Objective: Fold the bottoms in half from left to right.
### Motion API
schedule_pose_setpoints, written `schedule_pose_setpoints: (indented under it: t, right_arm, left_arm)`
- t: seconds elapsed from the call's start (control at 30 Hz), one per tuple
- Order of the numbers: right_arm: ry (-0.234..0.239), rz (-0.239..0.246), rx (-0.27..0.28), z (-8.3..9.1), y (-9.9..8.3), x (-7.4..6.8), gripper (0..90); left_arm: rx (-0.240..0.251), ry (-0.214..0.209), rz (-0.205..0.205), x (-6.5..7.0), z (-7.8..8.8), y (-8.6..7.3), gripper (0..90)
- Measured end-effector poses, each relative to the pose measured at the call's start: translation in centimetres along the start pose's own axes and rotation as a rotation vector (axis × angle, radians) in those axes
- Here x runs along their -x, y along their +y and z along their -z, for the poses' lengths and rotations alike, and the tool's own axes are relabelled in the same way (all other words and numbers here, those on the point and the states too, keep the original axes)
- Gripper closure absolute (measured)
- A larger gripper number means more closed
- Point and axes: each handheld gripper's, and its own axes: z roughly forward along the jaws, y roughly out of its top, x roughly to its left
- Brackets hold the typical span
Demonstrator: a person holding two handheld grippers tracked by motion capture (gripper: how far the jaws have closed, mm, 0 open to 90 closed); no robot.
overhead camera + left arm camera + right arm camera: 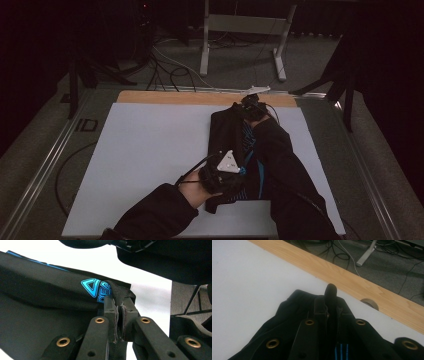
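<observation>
A black garment (227,135) with blue print lies folded lengthwise on the white table sheet (150,150), right of the middle. My left gripper (235,172) pinches its near edge; in the left gripper view the jaws are shut on a fold of black cloth (120,293) beside a blue logo (96,288). At the garment's far end, by the wooden strip, my right gripper (250,107) is shut on the cloth; in the right gripper view a tuft of black fabric (331,291) pokes up between its jaws. The right sleeve (285,165) lies across the garment's right side.
A wooden table edge (165,97) runs along the far side, with a round hole (370,303) in it. Beyond it are floor cables (170,70) and a white desk frame (240,30). Metal rails (45,160) flank the table.
</observation>
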Motion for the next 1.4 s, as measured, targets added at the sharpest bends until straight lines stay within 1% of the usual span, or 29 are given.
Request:
schedule_pose_setpoints:
  t: [0.03, 0.07, 0.1, 0.17, 0.23, 0.27, 0.3, 0.33, 0.37, 0.4, 0.43, 0.47, 0.53, 0.6, 0.73, 0.77, 0.9, 1.03, 1.1, 1.13, 1.17, 1.2, 1.23, 1.27, 1.33, 1.37, 1.4]
  right_arm:
    - [0.001, -0.004, -0.002, 0.0, -0.1, 0.2, 82.6]
    - [-0.002, -0.009, -0.002, 0.1, -0.2, 0.5, 82.6]
    - [-0.006, -0.006, -0.005, 0.1, -0.3, 0.7, 82.6]
    - [-0.008, -0.013, -0.008, 0.2, -0.5, 1.1, 82.6]
    - [-0.008, -0.013, -0.008, 0.2, -0.5, 1.1, 82.6]
    - [-0.014, -0.014, -0.010, 0.4, -1.0, 1.7, 82.6]
    - [-0.021, -0.012, -0.009, 0.4, -1.1, 1.9, 82.6]
    - [-0.021, -0.012, -0.009, 0.4, -1.1, 1.9, 82.6]
    - [-0.019, -0.021, -0.009, 0.5, -1.4, 2.3, 82.5]
    - [-0.019, -0.021, -0.009, 0.5, -1.4, 2.3, 82.5]
    - [-0.021, -0.020, -0.010, 0.6, -1.5, 2.4, 82.5]
    - [-0.013, -0.024, -0.010, 0.6, -1.7, 2.6, 82.5]
    - [-0.015, -0.026, -0.010, 0.5, -2.2, 3.0, 82.5]
    - [-0.011, -0.028, -0.012, 0.3, -2.5, 3.2, 82.4]
    - [-0.011, -0.031, -0.016, 0.1, -3.1, 3.6, 82.3]
    - [-0.011, -0.034, -0.018, 0.0, -3.3, 3.7, 82.4]
    - [-0.010, -0.033, -0.029, -0.2, -3.8, 4.1, 82.2]
    - [-0.003, -0.036, -0.035, -0.6, -4.5, 4.8, 82.2]
    - [0.006, -0.036, -0.037, -0.7, -4.8, 5.1, 82.1]
    - [0.015, -0.047, -0.034, -1.0, -5.1, 5.4, 82.0]
    - [0.019, -0.050, -0.029, -1.0, -5.2, 5.5, 81.9]
    - [0.019, -0.050, -0.029, -1.0, -5.2, 5.5, 81.9]
    - [0.017, -0.046, -0.035, -1.3, -5.4, 5.6, 81.8]
    - [0.016, -0.042, -0.038, -1.4, -5.5, 5.7, 81.7]
    - [0.015, -0.041, -0.042, -1.5, -5.6, 5.8, 81.6]
    - [0.021, -0.045, -0.042, -1.8, -5.8, 6.0, 81.5]
    - [0.021, -0.045, -0.042, -1.8, -5.8, 6.0, 81.5]
  left_arm:
    - [0.000, 0.000, 0.000, 0.0, 0.0, 0.0, 86.5]
    - [-0.007, -0.003, -0.013, 0.1, -0.6, 0.4, 86.5]
    - [-0.007, -0.003, -0.013, 0.1, -0.6, 0.4, 86.5]
    - [-0.003, -0.008, -0.013, 0.2, -1.1, 0.7, 86.5]
    - [-0.005, -0.006, -0.020, 0.3, -1.4, 0.9, 86.5]
    - [-0.003, -0.012, -0.021, 0.5, -2.2, 1.3, 86.5]
    - [-0.001, -0.018, -0.018, 0.6, -2.5, 1.4, 86.5]
    - [-0.001, -0.018, -0.018, 0.6, -2.5, 1.4, 86.5]
    - [-0.002, -0.022, -0.020, 0.6, -3.0, 1.5, 86.5]
    - [-0.002, -0.022, -0.020, 0.6, -3.0, 1.5, 86.5]
    - [0.001, -0.028, -0.019, 0.7, -3.4, 1.5, 86.5]
    - [-0.001, -0.029, -0.019, 0.7, -3.7, 1.5, 86.5]
    - [-0.003, -0.032, -0.024, 0.9, -4.5, 1.7, 86.4]
    - [-0.003, -0.035, -0.028, 0.9, -4.8, 1.7, 86.4]
    - [-0.002, -0.051, -0.019, 1.0, -6.1, 1.9, 86.4]
    - [-0.002, -0.051, -0.019, 1.0, -6.1, 1.9, 86.4]
    - [-0.007, -0.057, -0.015, 0.9, -7.0, 1.9, 86.4]
    - [-0.019, -0.057, -0.018, 0.9, -7.9, 2.0, 86.4]
    - [-0.020, -0.063, -0.013, 0.9, -8.4, 2.1, 86.4]
    - [-0.023, -0.062, -0.015, 0.9, -8.7, 2.1, 86.4]
    - [-0.030, -0.066, -0.008, 0.8, -9.1, 1.9, 86.4]
    - [-0.030, -0.066, -0.008, 0.8, -9.1, 1.9, 86.3]
    - [-0.039, -0.066, -0.008, 0.6, -9.5, 1.8, 86.3]
    - [-0.039, -0.066, 0.002, 0.5, -9.8, 1.7, 86.3]
    - [-0.045, -0.064, -0.001, 0.5, -10.0, 1.6, 86.3]
    - [-0.050, -0.064, 0.007, 0.3, -10.5, 1.5, 86.3]
    - [-0.050, -0.064, 0.007, 0.3, -10.5, 1.5, 86.3]
